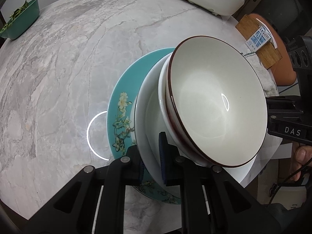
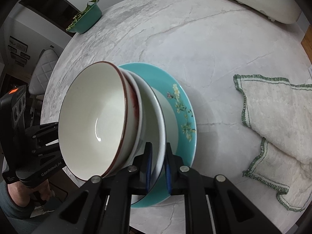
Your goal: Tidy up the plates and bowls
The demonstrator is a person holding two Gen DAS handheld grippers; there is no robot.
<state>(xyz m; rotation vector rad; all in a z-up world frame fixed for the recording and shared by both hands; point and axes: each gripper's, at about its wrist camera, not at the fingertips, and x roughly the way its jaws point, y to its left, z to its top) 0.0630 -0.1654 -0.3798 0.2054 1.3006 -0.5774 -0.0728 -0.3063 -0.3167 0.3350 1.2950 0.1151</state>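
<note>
The white plate [image 1: 148, 117] is pinched at opposite rims by left gripper [image 1: 152, 167] and right gripper [image 2: 158, 167]. Both should be kept level so the bowls [image 1: 218, 105] are not tipped onto the counter [image 1: 68, 68].

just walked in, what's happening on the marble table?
A person holds two handheld grippers. The left gripper and the right gripper are both shut on opposite edges of the white plate. That plate carries two nested bowls, a brown-rimmed bowl on top, and sits over the teal floral plate. A folded towel lies nearby.
</note>
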